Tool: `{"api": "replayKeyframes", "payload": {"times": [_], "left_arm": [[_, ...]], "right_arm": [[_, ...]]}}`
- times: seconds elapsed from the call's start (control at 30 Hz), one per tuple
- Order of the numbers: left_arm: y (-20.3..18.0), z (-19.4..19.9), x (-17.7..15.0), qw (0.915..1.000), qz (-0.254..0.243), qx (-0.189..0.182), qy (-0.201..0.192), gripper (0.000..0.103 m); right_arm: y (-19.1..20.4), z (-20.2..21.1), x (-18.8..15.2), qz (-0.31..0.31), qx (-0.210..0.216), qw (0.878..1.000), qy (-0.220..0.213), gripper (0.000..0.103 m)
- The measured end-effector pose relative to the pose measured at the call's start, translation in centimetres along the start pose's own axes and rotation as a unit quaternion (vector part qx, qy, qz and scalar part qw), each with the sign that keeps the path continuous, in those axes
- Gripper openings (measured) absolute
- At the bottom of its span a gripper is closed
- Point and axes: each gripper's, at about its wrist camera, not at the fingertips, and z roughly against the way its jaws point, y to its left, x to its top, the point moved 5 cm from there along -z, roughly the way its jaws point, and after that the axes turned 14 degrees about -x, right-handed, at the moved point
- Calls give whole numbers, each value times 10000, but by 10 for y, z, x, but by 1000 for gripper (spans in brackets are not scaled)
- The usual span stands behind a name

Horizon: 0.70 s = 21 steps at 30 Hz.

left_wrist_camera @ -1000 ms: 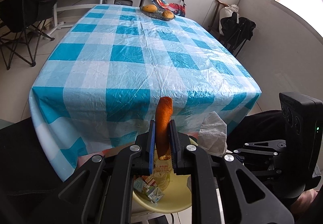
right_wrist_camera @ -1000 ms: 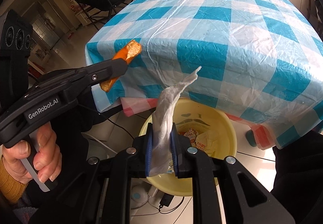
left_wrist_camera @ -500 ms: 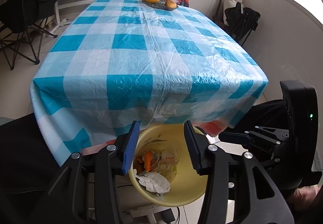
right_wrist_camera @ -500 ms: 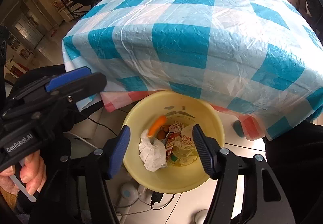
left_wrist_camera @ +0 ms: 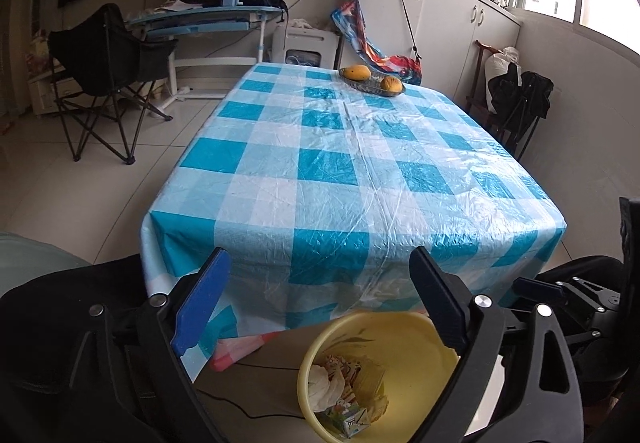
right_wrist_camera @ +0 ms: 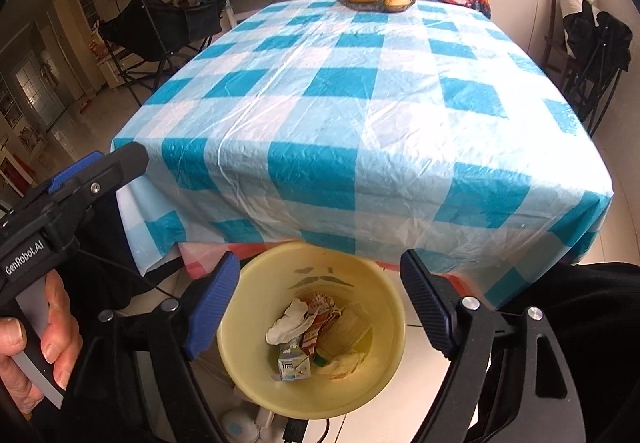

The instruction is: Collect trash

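At nine o'clock in the right wrist view we see a hand (right_wrist_camera: 36,327) holding the left gripper (left_wrist_camera: 318,263); its jaws have just been opening and now stand wide with nothing between them. The right gripper (right_wrist_camera: 320,267) has likewise just been opening and is empty. Below both, at six o'clock, sits the yellow bin (right_wrist_camera: 384,375), holding a crumpled tissue (right_wrist_camera: 290,321), a small carton (right_wrist_camera: 294,363) and wrappers. At twelve o'clock the checked tablecloth (right_wrist_camera: 360,115) carries a fruit dish (right_wrist_camera: 376,1)
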Motion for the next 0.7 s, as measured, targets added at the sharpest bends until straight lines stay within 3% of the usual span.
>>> {"api": "replayKeyframes", "payload": {"times": [0.23,0.7], "left_arm": [[0,6,4,9997,-90,173,-168,92],[-5,-2,-2,9987,-341,369,-8,94]], "right_arm": [[-7,11,10,-56,-470,9977,-487,92],[-6,11,13,-56,-473,9968,-638,92]]}}
